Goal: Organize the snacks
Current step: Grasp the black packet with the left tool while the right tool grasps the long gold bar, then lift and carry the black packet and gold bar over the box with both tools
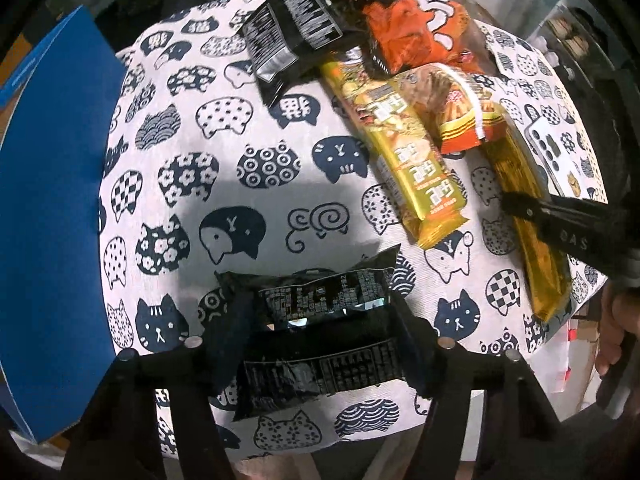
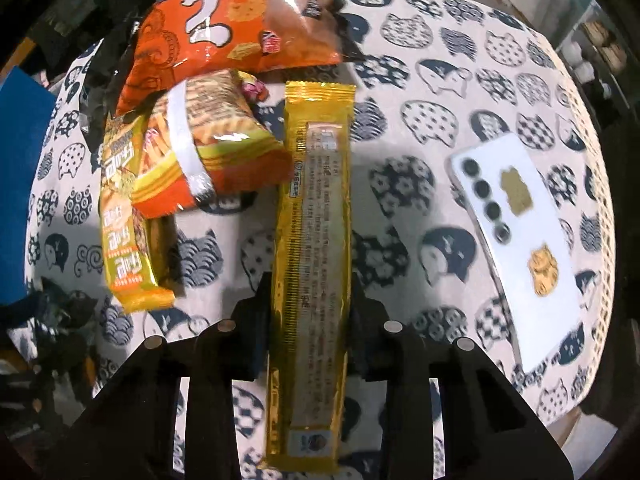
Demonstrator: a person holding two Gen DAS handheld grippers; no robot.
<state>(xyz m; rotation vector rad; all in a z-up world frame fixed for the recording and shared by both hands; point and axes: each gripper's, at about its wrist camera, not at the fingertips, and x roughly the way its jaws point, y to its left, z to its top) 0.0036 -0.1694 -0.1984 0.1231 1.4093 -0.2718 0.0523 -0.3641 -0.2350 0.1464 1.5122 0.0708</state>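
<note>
My left gripper (image 1: pixel 320 320) points down at a cat-print tablecloth (image 1: pixel 240 160), and its fingers pinch the two ends of a crumpled black snack packet (image 1: pixel 320 300). My right gripper (image 2: pixel 310 320) is shut on a long gold packet (image 2: pixel 316 200) that lies lengthwise between its fingers. In the left wrist view that gold packet (image 1: pixel 516 184) lies at the right with a dark finger (image 1: pixel 560 224) of the right gripper on it. A pile beside it holds an orange bag (image 2: pixel 208 32), a small red-orange fries packet (image 2: pixel 208 152) and a yellow bar packet (image 2: pixel 120 216).
A second black packet (image 1: pixel 292 40) lies at the far side by the orange bag (image 1: pixel 416 32). A white phone (image 2: pixel 516 248) rests near the table's right edge. A blue box (image 1: pixel 52 200) stands along the left edge. A person's hand (image 1: pixel 616 328) shows at the right.
</note>
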